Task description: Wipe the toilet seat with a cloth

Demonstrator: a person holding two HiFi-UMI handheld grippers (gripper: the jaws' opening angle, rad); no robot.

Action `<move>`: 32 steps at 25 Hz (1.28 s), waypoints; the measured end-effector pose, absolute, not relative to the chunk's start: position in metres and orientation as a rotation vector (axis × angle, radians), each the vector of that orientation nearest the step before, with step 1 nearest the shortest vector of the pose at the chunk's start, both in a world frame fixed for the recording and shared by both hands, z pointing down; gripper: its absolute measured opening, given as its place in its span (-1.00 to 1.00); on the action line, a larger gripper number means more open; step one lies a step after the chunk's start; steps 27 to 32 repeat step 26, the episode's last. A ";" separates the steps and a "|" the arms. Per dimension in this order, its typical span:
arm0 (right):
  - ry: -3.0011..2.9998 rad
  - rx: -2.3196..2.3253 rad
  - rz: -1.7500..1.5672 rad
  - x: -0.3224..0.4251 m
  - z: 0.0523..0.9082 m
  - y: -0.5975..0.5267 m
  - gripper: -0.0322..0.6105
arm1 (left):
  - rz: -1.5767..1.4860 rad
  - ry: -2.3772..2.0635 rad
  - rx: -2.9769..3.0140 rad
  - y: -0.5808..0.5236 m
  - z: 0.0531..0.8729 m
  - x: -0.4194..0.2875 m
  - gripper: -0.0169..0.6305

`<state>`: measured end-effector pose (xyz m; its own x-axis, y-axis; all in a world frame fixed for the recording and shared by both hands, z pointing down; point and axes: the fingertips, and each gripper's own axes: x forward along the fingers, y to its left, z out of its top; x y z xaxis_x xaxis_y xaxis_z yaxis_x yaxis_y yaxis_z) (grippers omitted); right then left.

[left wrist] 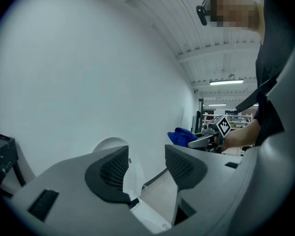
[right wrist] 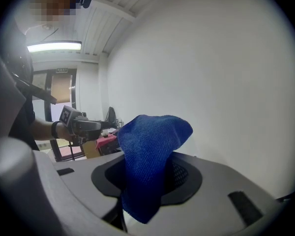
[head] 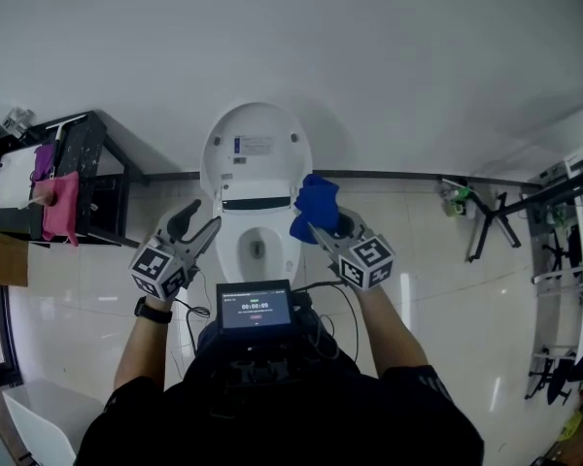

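- White wall (head: 389, 56) fills the top of the head view; glossy tiled floor (head: 457, 299) lies below it.
- White toilet (head: 256, 192) stands against the wall, lid (head: 256, 144) raised and leaning back, toilet seat (head: 229, 250) down around the bowl.
- Black rack (head: 102, 178) sits left of the toilet, with a pink rag (head: 60, 207) hanging on it.
- Folded black stand (head: 486, 223) lies on the floor to the right.
- Small screen (head: 256, 307) is mounted at the person's chest.
- Left gripper (head: 200, 223) is held over the toilet's left side, above the seat. Its fingers (left wrist: 110, 173) are spread with nothing between them.
- Right gripper (head: 323, 227) is over the toilet's right side, jaws pinching the blue cloth (head: 316, 207).
- Cloth (right wrist: 148, 151) bunches up above the jaws with an end hanging below them. It is in the air beside the raised lid; contact with the seat cannot be told.
- Black watch (head: 153, 311) is on the left wrist.
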<state>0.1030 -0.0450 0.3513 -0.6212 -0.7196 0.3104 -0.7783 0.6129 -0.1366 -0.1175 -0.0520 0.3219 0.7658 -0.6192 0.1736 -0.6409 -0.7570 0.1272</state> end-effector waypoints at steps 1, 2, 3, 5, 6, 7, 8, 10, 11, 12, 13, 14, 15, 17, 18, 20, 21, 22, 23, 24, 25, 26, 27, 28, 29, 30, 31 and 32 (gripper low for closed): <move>-2.618 1.236 0.379 0.103 0.350 -0.044 -0.39 | 0.182 -1.001 2.783 -0.052 0.322 -0.117 -0.21; -2.621 1.237 0.378 0.103 0.350 -0.043 -0.39 | 0.182 -1.001 2.783 -0.051 0.321 -0.117 -0.21; -2.625 1.237 0.379 0.102 0.349 -0.042 -0.39 | 0.179 -1.002 2.782 -0.050 0.321 -0.117 -0.21; -2.631 1.235 0.382 0.101 0.347 -0.042 -0.39 | 0.166 -1.014 2.773 -0.052 0.322 -0.118 -0.21; -2.634 1.233 0.382 0.101 0.346 -0.042 -0.39 | 0.158 -1.024 2.765 -0.054 0.322 -0.120 -0.21; -2.637 1.231 0.381 0.101 0.345 -0.043 -0.39 | 0.151 -1.032 2.760 -0.055 0.322 -0.120 -0.21; -2.640 1.231 0.380 0.100 0.344 -0.043 -0.39 | 0.146 -1.034 2.760 -0.055 0.321 -0.120 -0.21; -2.645 1.232 0.378 0.100 0.342 -0.043 -0.39 | 0.144 -1.024 2.772 -0.054 0.318 -0.117 -0.21; -2.647 1.230 0.377 0.100 0.341 -0.043 -0.39 | 0.144 -1.018 2.777 -0.054 0.317 -0.115 -0.21; -2.648 1.227 0.375 0.099 0.339 -0.043 -0.39 | 0.145 -1.012 2.782 -0.054 0.316 -0.113 -0.21; -2.650 1.222 0.372 0.099 0.338 -0.043 -0.39 | 0.146 -1.010 2.783 -0.054 0.316 -0.112 -0.21; -2.653 1.218 0.368 0.098 0.337 -0.044 -0.39 | 0.144 -1.015 2.779 -0.054 0.317 -0.111 -0.21; -2.657 1.214 0.365 0.098 0.336 -0.044 -0.39 | 0.140 -1.024 2.773 -0.056 0.318 -0.111 -0.21; -2.663 1.211 0.360 0.098 0.334 -0.044 -0.39 | 0.137 -1.030 2.764 -0.058 0.321 -0.110 -0.21; -2.664 1.209 0.357 0.098 0.334 -0.044 -0.39 | 0.140 -1.024 2.764 -0.057 0.322 -0.108 -0.21; -2.664 1.206 0.353 0.098 0.333 -0.043 -0.39 | 0.153 -0.999 2.773 -0.053 0.322 -0.104 -0.21; -2.666 1.206 0.352 0.099 0.332 -0.043 -0.39 | 0.153 -0.991 2.774 -0.052 0.320 -0.101 -0.21; -2.668 1.206 0.352 0.100 0.332 -0.044 -0.39 | 0.146 -0.991 2.767 -0.051 0.317 -0.099 -0.21; -2.669 1.205 0.352 0.100 0.331 -0.044 -0.39 | 0.136 -0.995 2.757 -0.051 0.313 -0.097 -0.21; -2.671 1.205 0.353 0.101 0.331 -0.044 -0.39 | 0.130 -0.997 2.751 -0.050 0.311 -0.095 -0.21; -2.672 1.205 0.354 0.101 0.331 -0.044 -0.39 | 0.131 -0.996 2.750 -0.050 0.311 -0.095 -0.21; -2.673 1.205 0.356 0.102 0.330 -0.044 -0.39 | 0.134 -0.994 2.753 -0.049 0.312 -0.095 -0.21; -2.673 1.205 0.356 0.102 0.330 -0.044 -0.39 | 0.134 -0.994 2.753 -0.049 0.312 -0.095 -0.21; -2.673 1.205 0.356 0.102 0.330 -0.044 -0.39 | 0.134 -0.994 2.753 -0.049 0.312 -0.095 -0.21; -2.673 1.205 0.356 0.102 0.330 -0.044 -0.39 | 0.134 -0.994 2.753 -0.049 0.312 -0.095 -0.21; -2.673 1.205 0.356 0.102 0.330 -0.044 -0.39 | 0.134 -0.994 2.753 -0.049 0.312 -0.095 -0.21; -2.673 1.205 0.356 0.102 0.330 -0.044 -0.39 | 0.134 -0.994 2.753 -0.049 0.312 -0.095 -0.21; -2.673 1.205 0.356 0.102 0.330 -0.044 -0.39 | 0.134 -0.994 2.753 -0.049 0.312 -0.095 -0.21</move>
